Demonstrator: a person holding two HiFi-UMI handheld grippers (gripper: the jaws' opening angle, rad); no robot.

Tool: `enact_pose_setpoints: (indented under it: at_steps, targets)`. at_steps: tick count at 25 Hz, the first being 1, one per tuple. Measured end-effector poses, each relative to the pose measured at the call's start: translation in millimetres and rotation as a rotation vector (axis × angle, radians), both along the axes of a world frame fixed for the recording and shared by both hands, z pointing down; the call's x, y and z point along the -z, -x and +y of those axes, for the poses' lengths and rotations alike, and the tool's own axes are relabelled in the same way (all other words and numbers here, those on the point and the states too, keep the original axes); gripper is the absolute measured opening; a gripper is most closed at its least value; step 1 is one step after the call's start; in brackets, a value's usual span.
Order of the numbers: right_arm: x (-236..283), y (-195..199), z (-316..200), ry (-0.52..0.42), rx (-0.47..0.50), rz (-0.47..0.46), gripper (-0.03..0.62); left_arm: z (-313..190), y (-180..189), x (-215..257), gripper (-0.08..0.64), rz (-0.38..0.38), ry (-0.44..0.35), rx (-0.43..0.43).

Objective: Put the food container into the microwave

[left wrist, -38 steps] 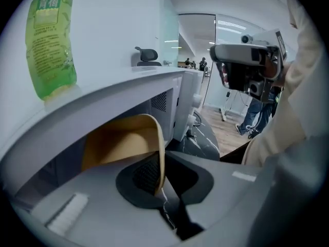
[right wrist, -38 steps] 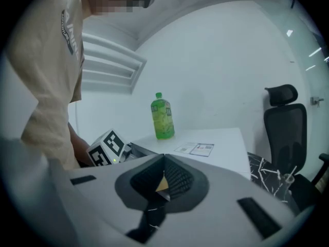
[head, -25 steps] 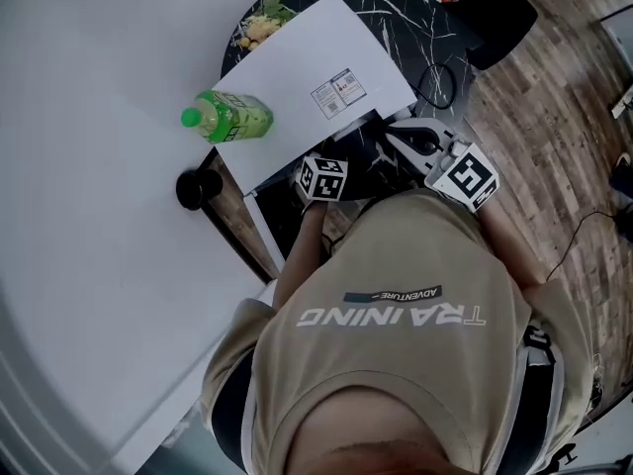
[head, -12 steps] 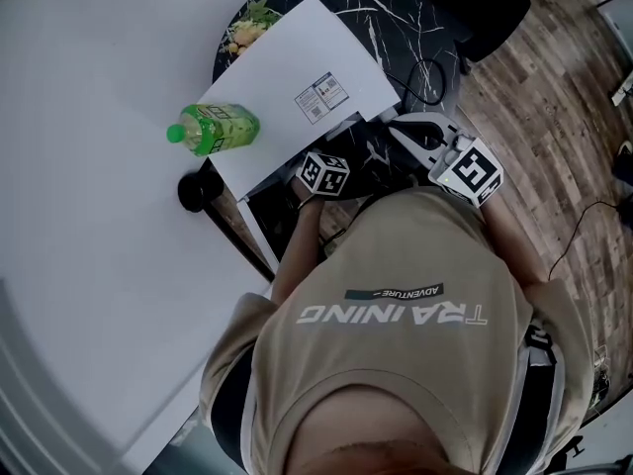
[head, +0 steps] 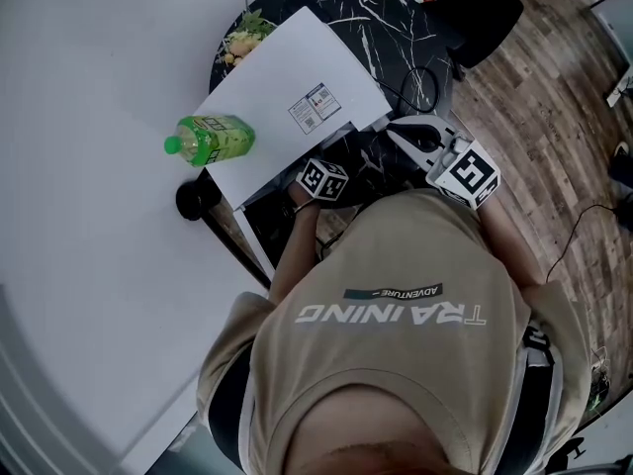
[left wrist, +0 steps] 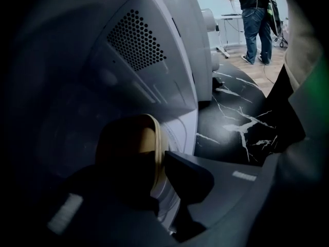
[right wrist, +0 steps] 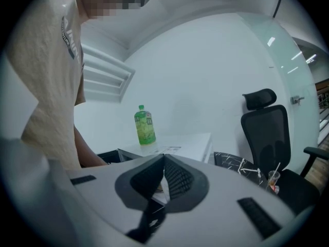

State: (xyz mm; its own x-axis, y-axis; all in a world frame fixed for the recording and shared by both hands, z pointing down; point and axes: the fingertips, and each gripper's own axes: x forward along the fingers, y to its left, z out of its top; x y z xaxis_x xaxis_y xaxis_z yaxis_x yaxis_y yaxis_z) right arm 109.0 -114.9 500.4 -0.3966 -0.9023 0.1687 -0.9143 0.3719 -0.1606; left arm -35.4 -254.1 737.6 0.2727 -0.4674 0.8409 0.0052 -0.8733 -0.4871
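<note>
My left gripper (left wrist: pixel 159 166) is clamped on the pale rim of the tan round food container (left wrist: pixel 131 140), holding it inside the white box-shaped microwave (head: pixel 297 107) on the black marbled table (head: pixel 386 8). My right gripper (right wrist: pixel 163 176) hangs outside, jaws pressed together on nothing. A green plastic bottle (head: pixel 213 137) stands on the microwave.

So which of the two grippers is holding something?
The left gripper: its jaws clamp the rim of the tan round food container inside the white microwave. The right gripper's jaws are together on nothing.
</note>
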Motion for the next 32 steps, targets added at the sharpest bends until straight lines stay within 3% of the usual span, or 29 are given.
enact_pose_setpoints:
  at_steps: [14, 21, 22, 25, 30, 32]
  targets:
    - [-1, 13, -2, -0.021, 0.086, -0.002, 0.009, 30, 22, 41, 0.069, 0.114, -0.055, 0.079]
    - [0, 30, -13, -0.008, 0.182, 0.052, 0.009, 57, 25, 77, 0.039, 0.233, -0.073, 0.109]
    - [1, 33, -14, -0.006, 0.192, 0.057, 0.009, 60, 25, 85, 0.009, 0.262, -0.074, 0.119]
    - [8, 39, -19, -0.019, 0.226, 0.076, 0.009, 66, 20, 120, 0.009, 0.381, -0.046, 0.165]
    - [27, 44, -34, -0.068, 0.271, 0.101, 0.009, 78, 0, 198, 0.009, 0.659, 0.094, 0.238]
    - [38, 44, -42, -0.080, 0.286, 0.107, 0.009, 74, -7, 230, 0.009, 0.754, 0.108, 0.244]
